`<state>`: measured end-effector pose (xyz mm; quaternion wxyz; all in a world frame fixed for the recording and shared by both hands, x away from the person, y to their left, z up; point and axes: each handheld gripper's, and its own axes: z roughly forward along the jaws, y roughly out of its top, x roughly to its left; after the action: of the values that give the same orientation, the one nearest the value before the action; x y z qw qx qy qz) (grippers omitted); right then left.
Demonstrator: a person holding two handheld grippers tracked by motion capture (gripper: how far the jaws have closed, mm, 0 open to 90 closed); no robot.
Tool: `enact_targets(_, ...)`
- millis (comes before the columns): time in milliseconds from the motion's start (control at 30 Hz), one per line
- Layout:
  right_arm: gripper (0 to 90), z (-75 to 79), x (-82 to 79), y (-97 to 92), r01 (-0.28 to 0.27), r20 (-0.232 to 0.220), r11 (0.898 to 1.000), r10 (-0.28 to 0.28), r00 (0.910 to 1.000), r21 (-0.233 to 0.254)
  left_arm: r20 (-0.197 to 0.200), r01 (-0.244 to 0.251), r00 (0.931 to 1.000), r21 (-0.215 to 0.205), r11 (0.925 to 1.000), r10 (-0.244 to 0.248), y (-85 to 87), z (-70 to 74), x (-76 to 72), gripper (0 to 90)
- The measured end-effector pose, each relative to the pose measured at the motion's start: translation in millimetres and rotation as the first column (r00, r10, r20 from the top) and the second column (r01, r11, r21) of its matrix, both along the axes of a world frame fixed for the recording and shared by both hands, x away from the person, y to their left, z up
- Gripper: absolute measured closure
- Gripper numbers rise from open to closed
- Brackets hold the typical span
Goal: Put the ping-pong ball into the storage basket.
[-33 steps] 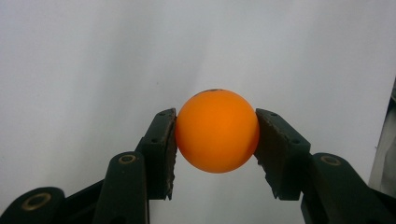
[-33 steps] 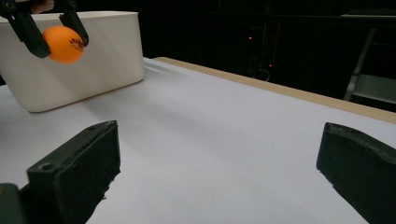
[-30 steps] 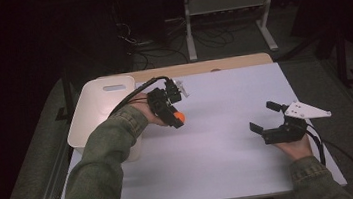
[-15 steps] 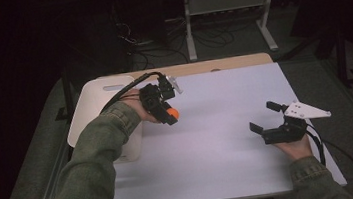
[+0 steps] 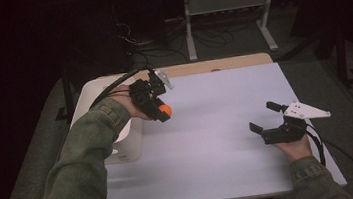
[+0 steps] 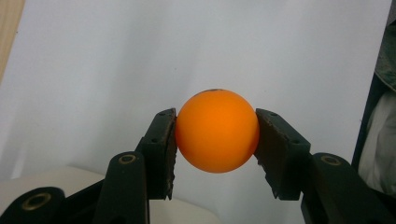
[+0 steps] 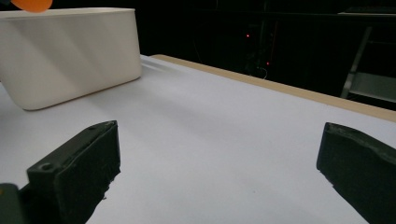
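An orange ball (image 6: 217,130) is clamped between the two black jaws of my left gripper (image 6: 215,140), both pads pressing its sides. In the high view the left gripper (image 5: 162,112) holds the ball (image 5: 166,112) above the white table, just right of the white bin (image 5: 124,148). My right gripper (image 5: 266,116) rests at the table's right side, open with nothing between its jaws. From the right gripper view its wide-apart jaws (image 7: 219,177) frame bare table, with the bin (image 7: 70,51) at the far left and the ball's (image 7: 32,4) lower edge above it.
The white mat (image 5: 219,140) covers most of the table, with a wooden strip (image 5: 221,64) along the far edge. A metal stand (image 5: 227,13) and cables sit on the dark floor behind. A green sleeve (image 5: 82,175) crosses the left front.
My left hand has lifted the ball and carried it back and left, toward the bin. The right gripper has stayed where it was.
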<state>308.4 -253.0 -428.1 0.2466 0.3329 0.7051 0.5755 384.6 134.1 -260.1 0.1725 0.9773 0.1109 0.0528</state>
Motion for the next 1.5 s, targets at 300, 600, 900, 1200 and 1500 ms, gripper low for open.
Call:
enact_targets(300,0.0,0.4,-0.4,-0.6,0.002,0.004,1.000,-0.002,1.0000,0.003,0.001,0.000,1.0000,0.001,1.0000,0.000,10.9,8.5,-0.1,50.8)
enact_targets(600,0.0,0.1,-0.7,0.2,-0.001,-0.003,1.000,0.001,1.0000,0.003,0.015,-0.010,0.9998,-0.008,0.9999,0.010,24.1,14.1,-2.3,50.9)
enact_targets(900,0.0,0.1,-1.3,1.5,-0.009,-0.001,1.000,0.009,1.0000,-0.002,0.031,-0.022,0.9993,-0.002,0.9998,0.022,36.2,18.9,-5.4,50.9)
enact_targets(1200,0.0,-0.2,-0.9,1.5,-0.014,-0.002,1.000,0.014,0.9999,-0.011,0.047,-0.032,0.9984,0.005,0.9995,0.031,48.7,27.6,-9.8,50.9)
enact_targets(1500,0.0,-0.2,-1.2,2.2,-0.014,-0.002,1.000,0.014,0.9999,-0.014,0.054,-0.072,0.9959,-0.002,0.9974,0.072,71.1,34.1,-11.9,50.9)
